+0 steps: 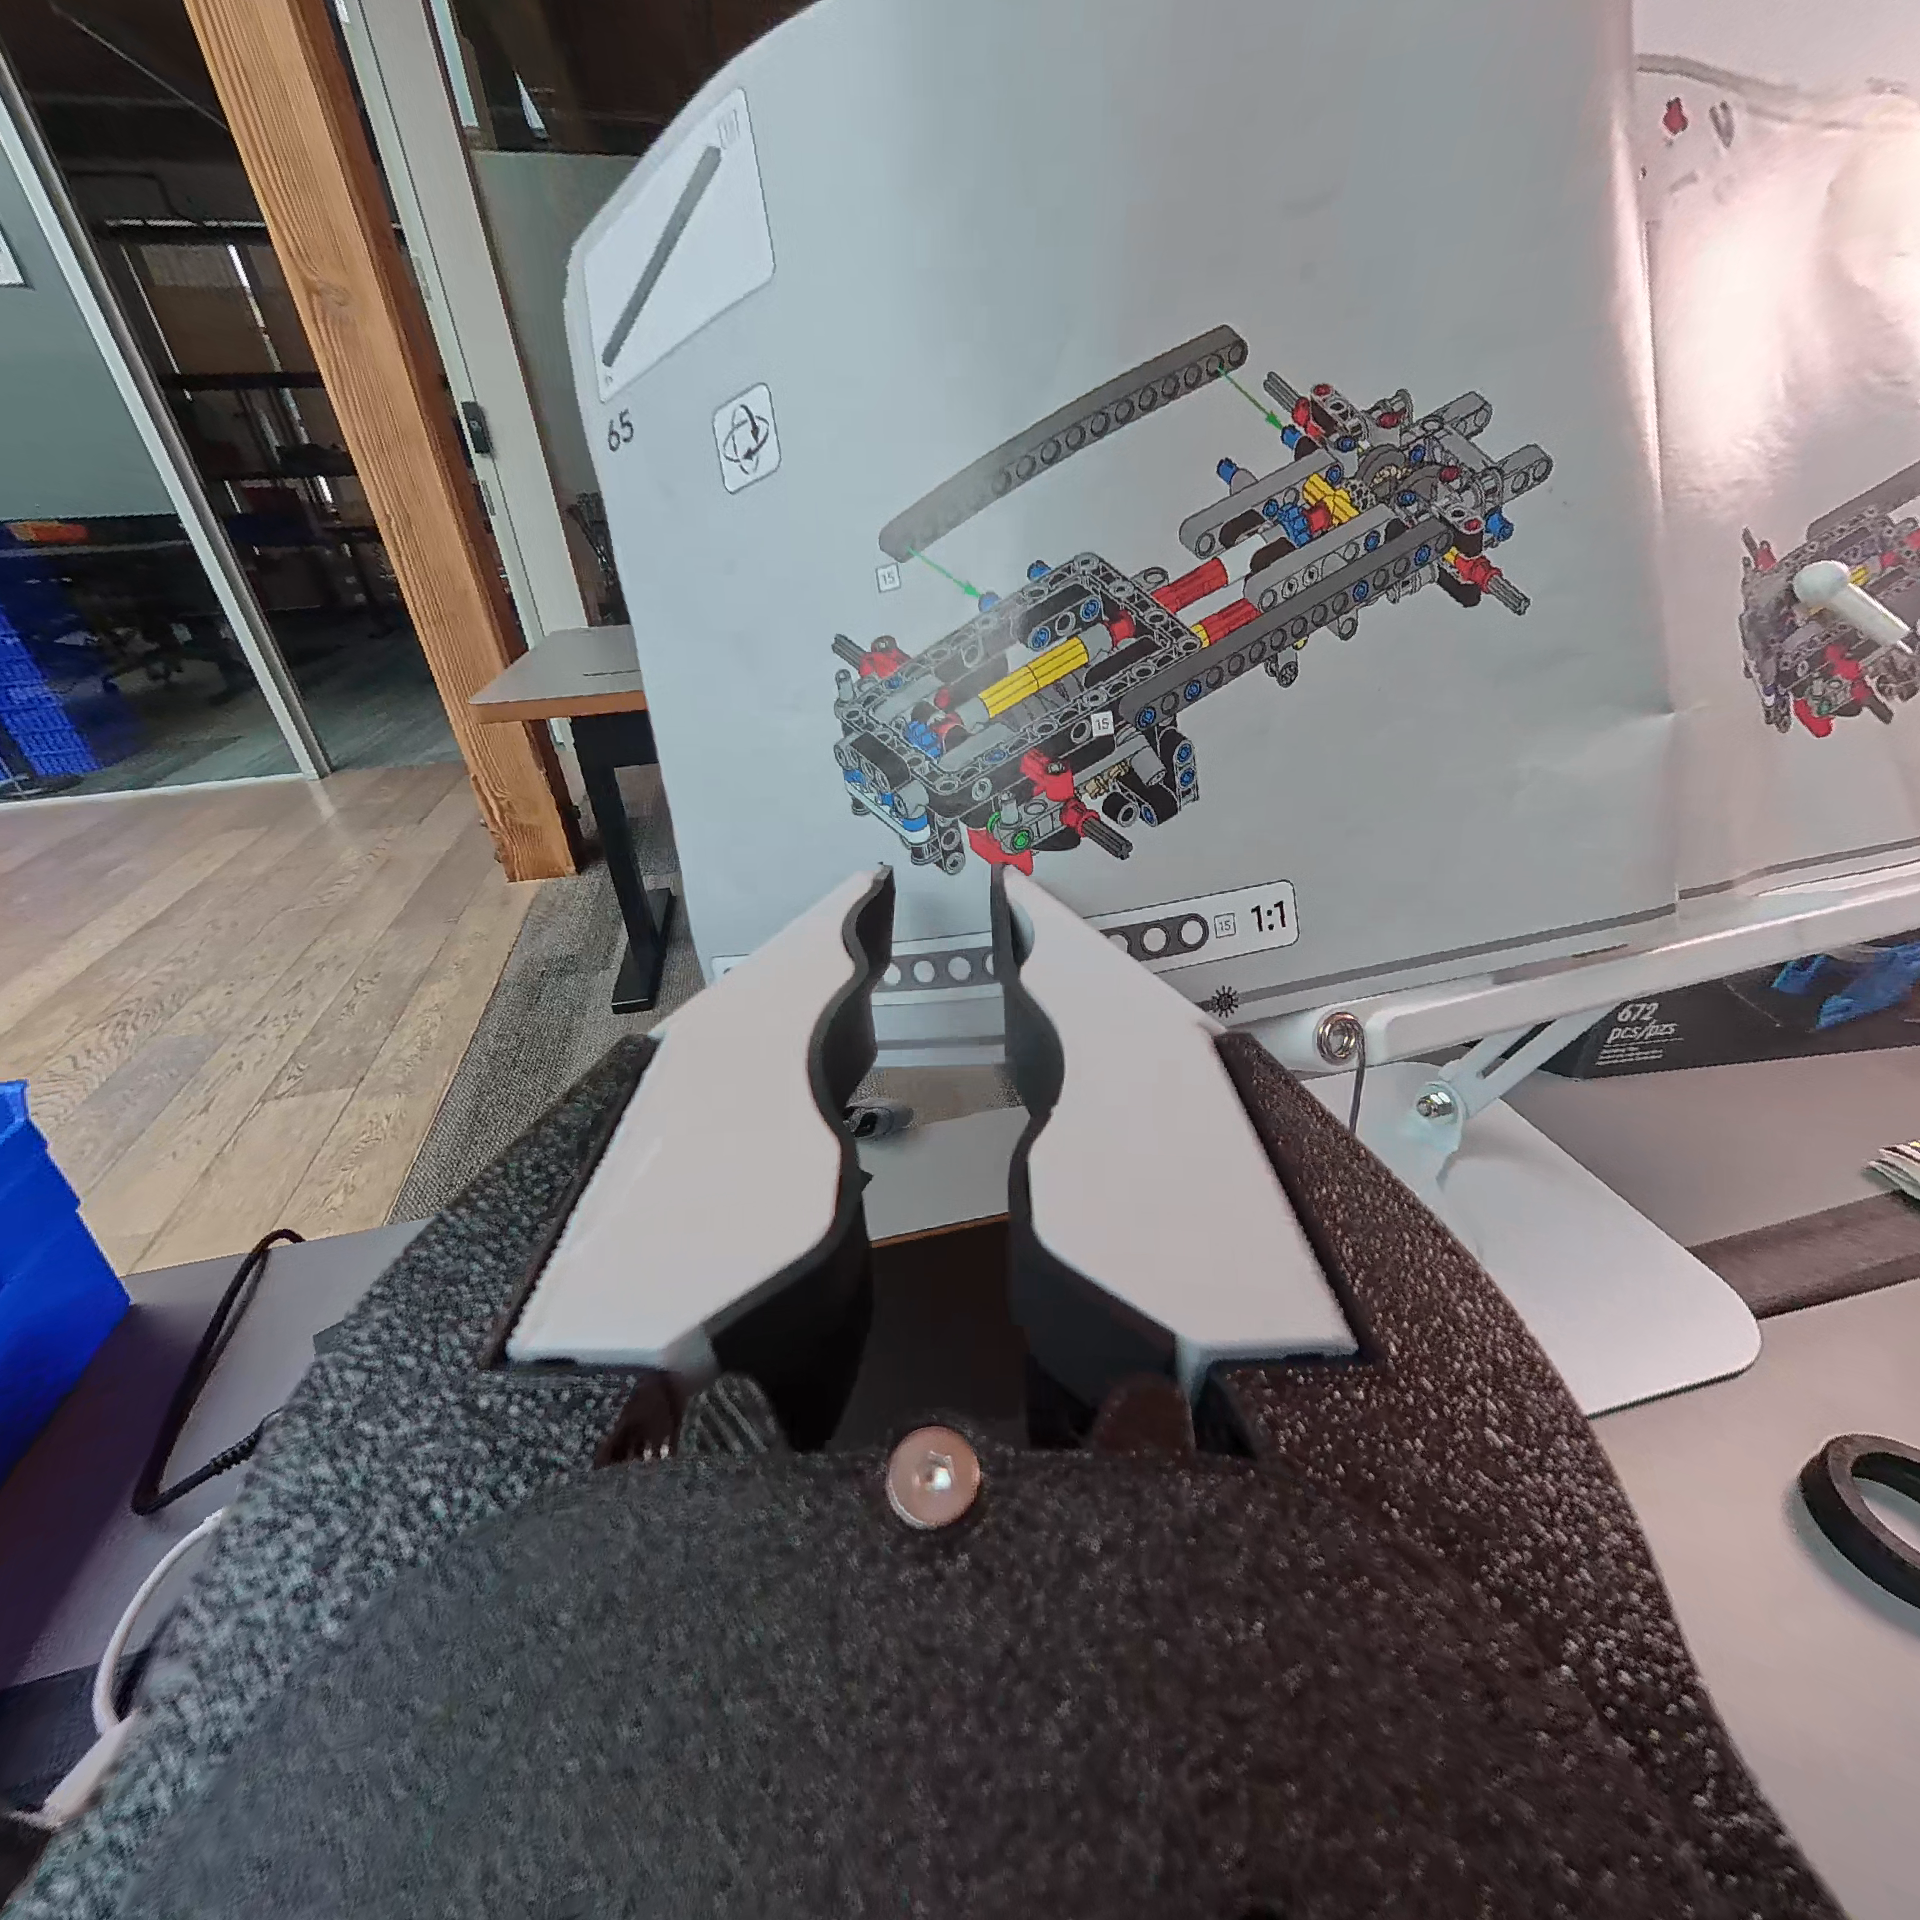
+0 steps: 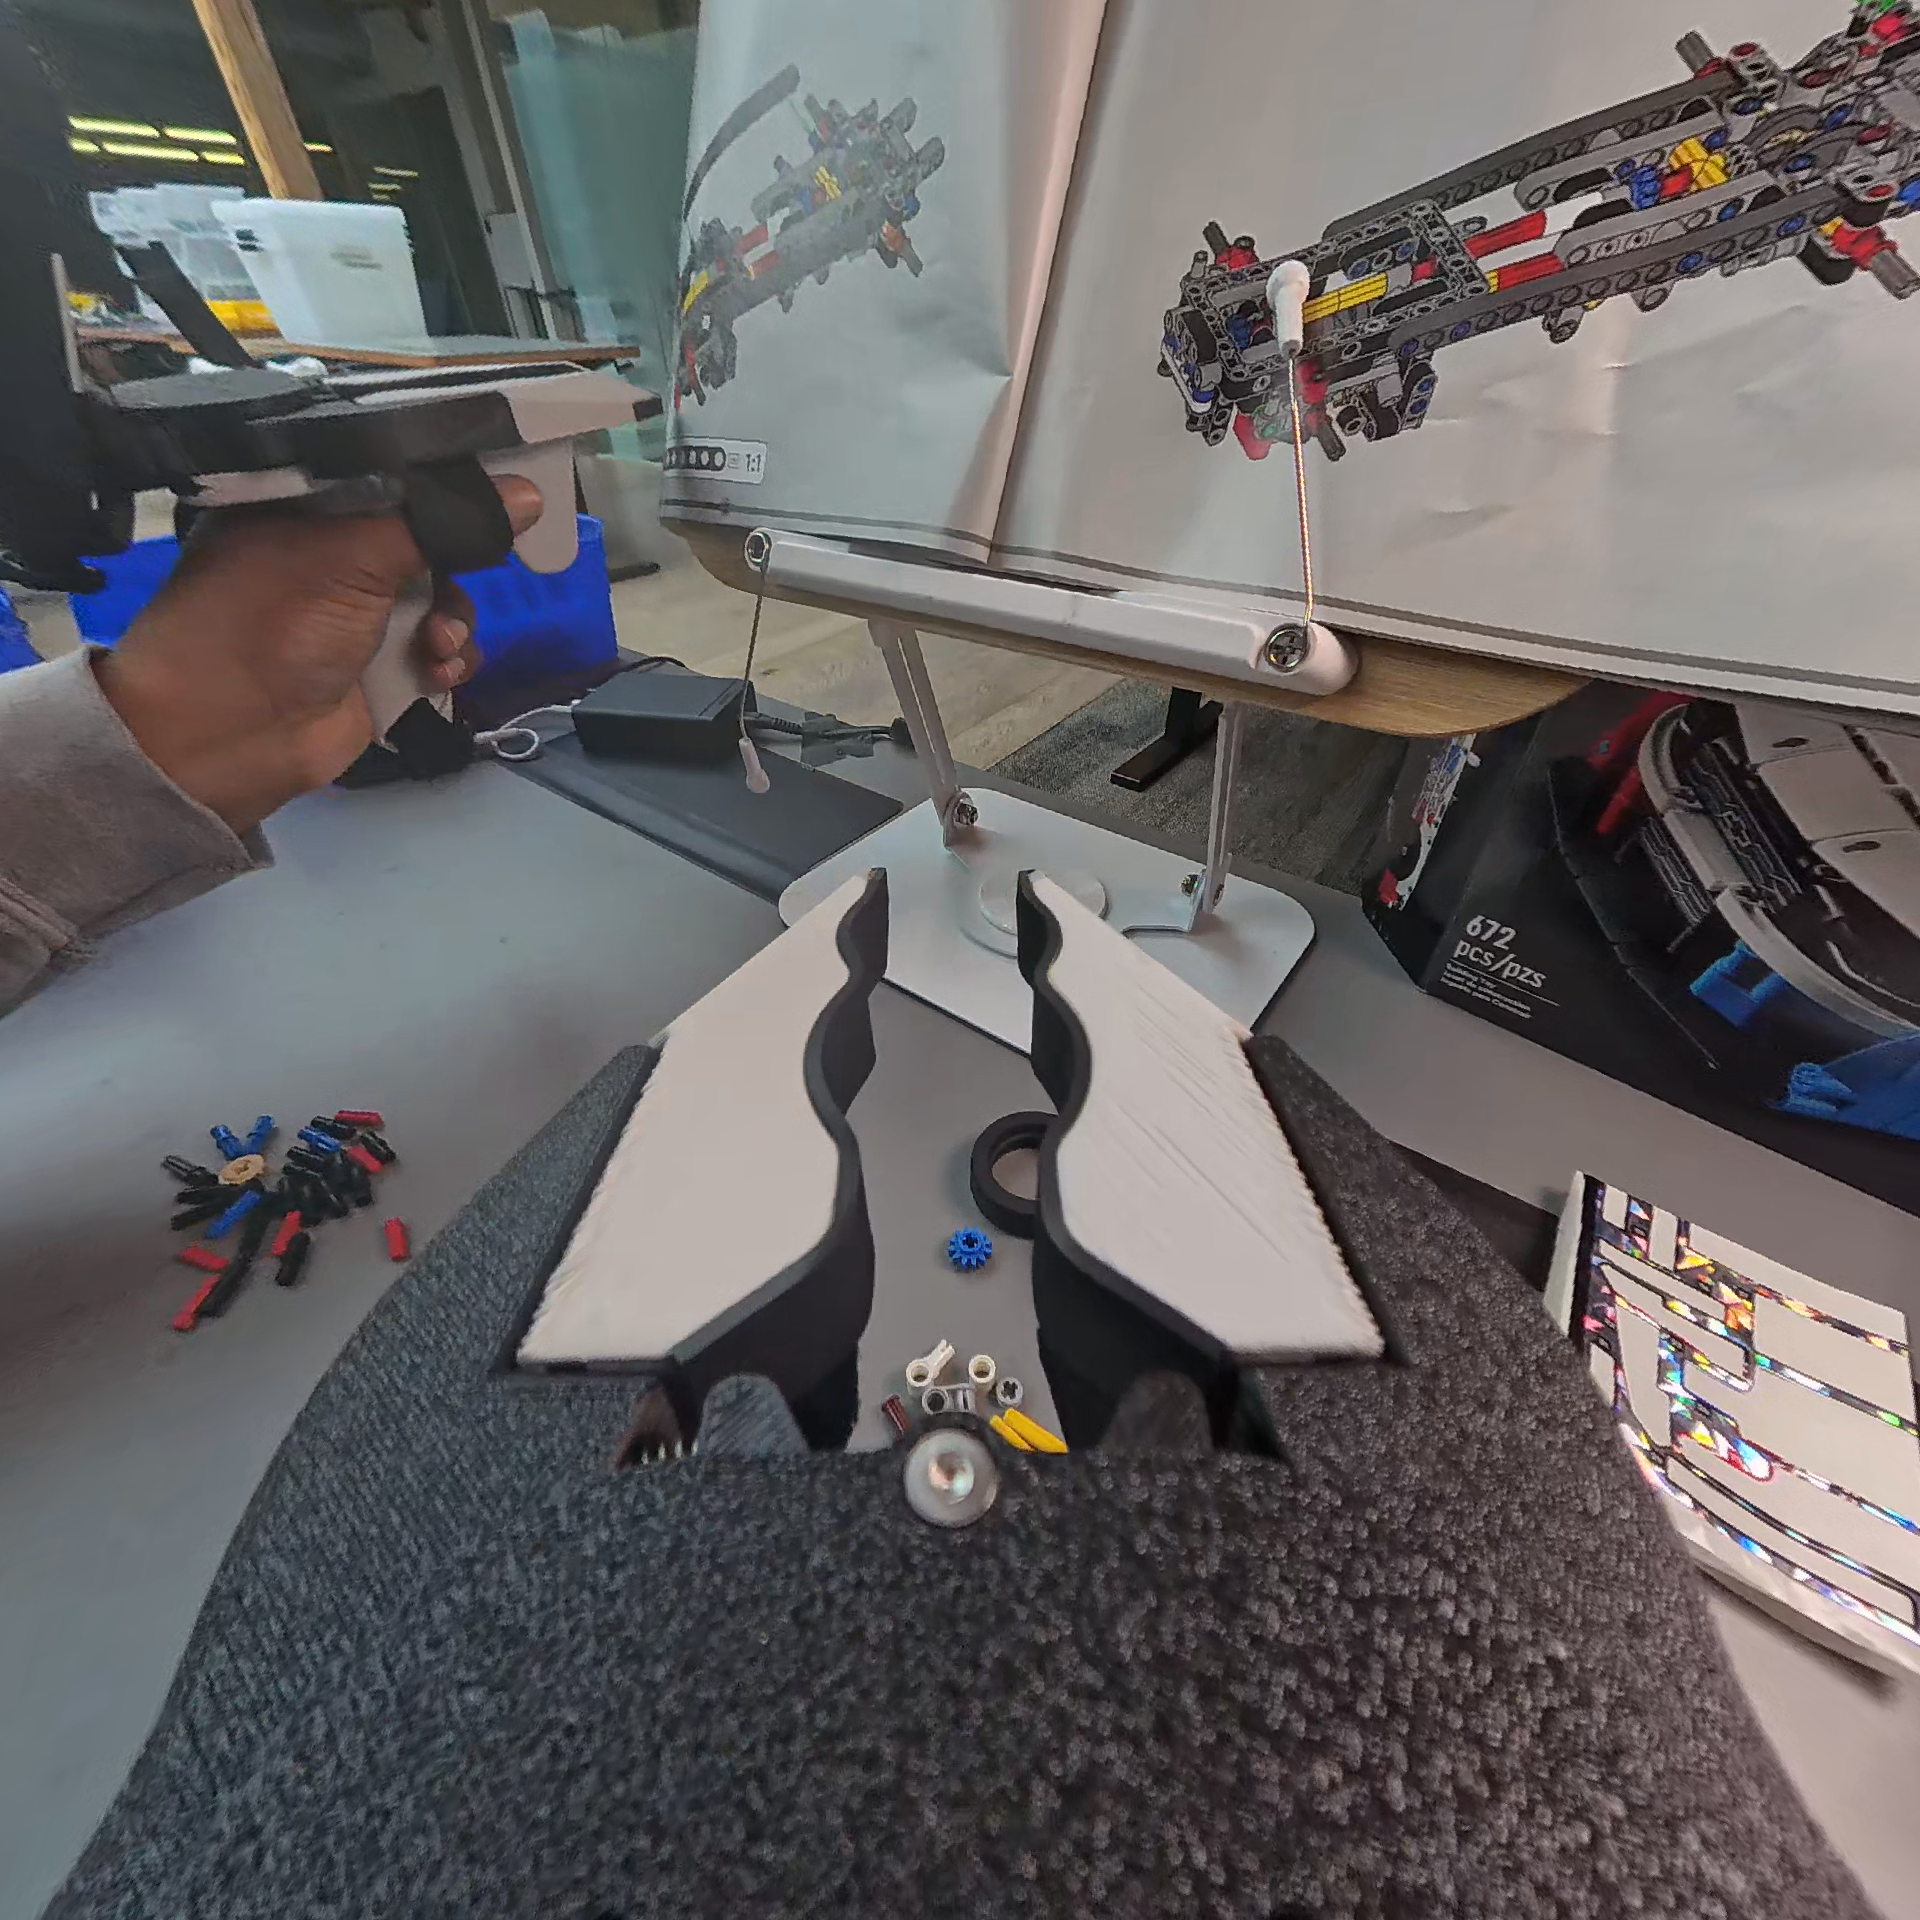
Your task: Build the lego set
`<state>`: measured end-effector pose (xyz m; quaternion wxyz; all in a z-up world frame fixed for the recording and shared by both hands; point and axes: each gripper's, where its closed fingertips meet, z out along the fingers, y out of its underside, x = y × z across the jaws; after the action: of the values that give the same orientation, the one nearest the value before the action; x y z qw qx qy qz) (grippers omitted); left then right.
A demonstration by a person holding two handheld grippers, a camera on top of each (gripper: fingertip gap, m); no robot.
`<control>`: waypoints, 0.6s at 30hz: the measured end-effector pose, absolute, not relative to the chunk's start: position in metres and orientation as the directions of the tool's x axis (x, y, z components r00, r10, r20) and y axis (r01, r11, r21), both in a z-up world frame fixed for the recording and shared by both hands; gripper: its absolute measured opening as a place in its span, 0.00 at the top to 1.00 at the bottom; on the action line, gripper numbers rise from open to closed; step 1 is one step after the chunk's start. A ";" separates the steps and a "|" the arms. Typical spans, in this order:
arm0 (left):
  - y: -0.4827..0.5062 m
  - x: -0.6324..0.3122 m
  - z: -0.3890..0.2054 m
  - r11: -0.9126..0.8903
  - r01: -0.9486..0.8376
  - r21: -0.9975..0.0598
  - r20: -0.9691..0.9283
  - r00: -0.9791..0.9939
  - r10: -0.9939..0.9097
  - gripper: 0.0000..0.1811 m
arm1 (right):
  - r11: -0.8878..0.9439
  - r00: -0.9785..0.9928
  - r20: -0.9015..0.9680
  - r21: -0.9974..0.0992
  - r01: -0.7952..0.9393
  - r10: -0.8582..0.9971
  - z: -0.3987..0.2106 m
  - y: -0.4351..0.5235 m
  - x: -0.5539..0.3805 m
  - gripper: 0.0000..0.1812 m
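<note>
My left gripper [image 1: 942, 878] is open and empty, raised in front of the open instruction booklet [image 1: 1143, 468] on its white stand. It also shows in the right wrist view [image 2: 540, 457], held by a hand at upper left. My right gripper [image 2: 951, 883] is open and empty, hovering above the grey table. Below it lie a black tyre [image 2: 1006, 1158], a blue gear [image 2: 969, 1249] and a few small white, grey and yellow pieces [image 2: 966, 1397]. A pile of black, red and blue pins [image 2: 281, 1195] lies on the table to the left.
The stand's white base [image 2: 1195, 966] sits just beyond my right fingertips. The black set box [image 2: 1662, 883] stands at right, a shiny sticker sheet [image 2: 1745, 1403] lies at lower right. A black power brick [image 2: 655, 712] and blue bins [image 2: 540, 613] are at the back left. Another tyre [image 1: 1870, 1507] lies at the right in the left wrist view. My right fingertips sit around 30 cm from my left ones. The right tips stand about 15 cm off the blue gear [image 2: 969, 1249].
</note>
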<state>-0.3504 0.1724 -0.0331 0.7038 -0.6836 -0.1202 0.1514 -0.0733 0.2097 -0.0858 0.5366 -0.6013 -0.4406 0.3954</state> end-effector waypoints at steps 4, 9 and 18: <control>0.167 -0.345 -0.007 0.094 -0.111 -0.989 -0.070 0.929 0.363 0.94 | -0.048 0.298 -0.017 -0.994 0.099 0.954 -0.086 0.211 -0.071 0.87; 0.177 -0.344 0.029 0.103 -0.173 -0.980 -0.127 0.927 0.353 0.97 | -0.054 0.296 -0.022 -0.993 0.100 0.955 -0.087 0.212 -0.070 0.89; 0.201 -0.361 0.025 0.026 -0.110 -0.994 -0.095 0.935 0.342 1.00 | -0.058 0.281 -0.023 -0.992 0.116 0.960 -0.091 0.210 -0.070 0.89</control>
<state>-0.3608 0.2008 0.0247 0.7111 -0.6795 -0.0854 0.1591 -0.0695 0.2101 -0.0914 0.5233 -0.6054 -0.4440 0.4031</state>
